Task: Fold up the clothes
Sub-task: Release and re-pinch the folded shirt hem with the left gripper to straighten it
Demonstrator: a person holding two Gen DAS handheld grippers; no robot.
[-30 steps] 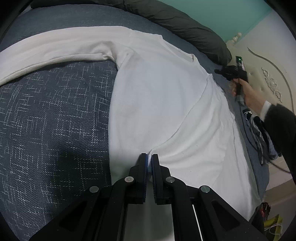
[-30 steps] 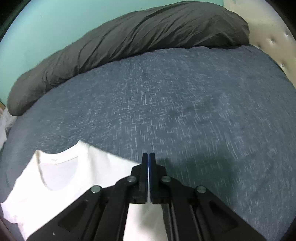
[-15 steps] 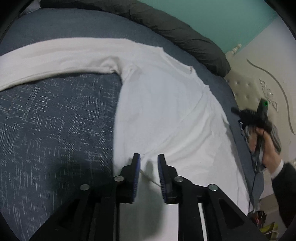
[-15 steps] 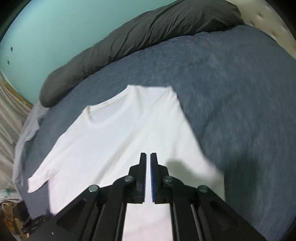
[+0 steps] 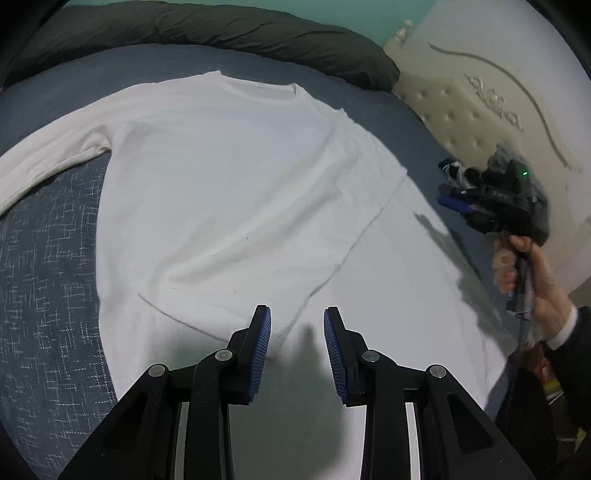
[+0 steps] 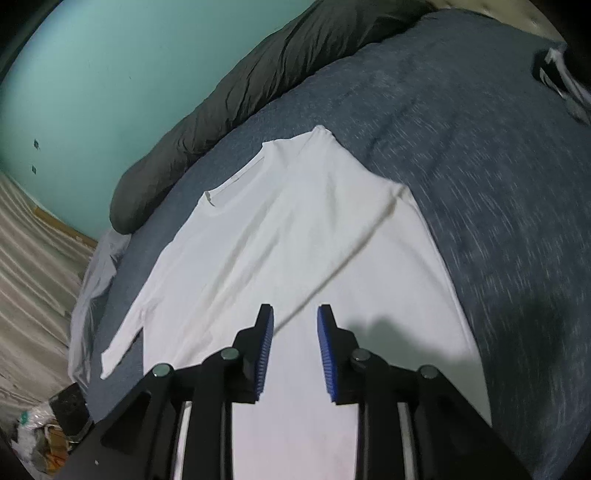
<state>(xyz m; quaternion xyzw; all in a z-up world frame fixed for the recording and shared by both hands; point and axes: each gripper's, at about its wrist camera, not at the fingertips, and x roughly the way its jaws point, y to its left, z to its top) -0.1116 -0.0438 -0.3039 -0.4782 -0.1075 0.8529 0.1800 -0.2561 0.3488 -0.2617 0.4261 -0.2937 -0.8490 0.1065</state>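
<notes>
Spread flat across a dark blue woven bedspread lies a white long-sleeved cotton shirt, its round neckline toward 12 o'clock in the left wrist view. 1 sleeve stretches out toward 9 o'clock over the bedspread; the other is folded in across the body, its edge making a diagonal line from about 2 o'clock down toward 6 o'clock.

At 6 o'clock, the left gripper, black with blue ribbed pads, hangs over the shirt's lower part. Its jaws are opening, and nothing sits between them; only its shadow falls on the cloth below.

At 3 o'clock in the same view, a hand holds the right gripper by its handle, above the shirt's right edge. From the right wrist view, the right gripper also has its jaws opening with nothing between them, above the white cloth.

A dark grey rumpled duvet runs along the far edge of the bed at 12 o'clock, against a turquoise wall. A cream padded headboard with carved scrollwork stands at 2 o'clock.
</notes>
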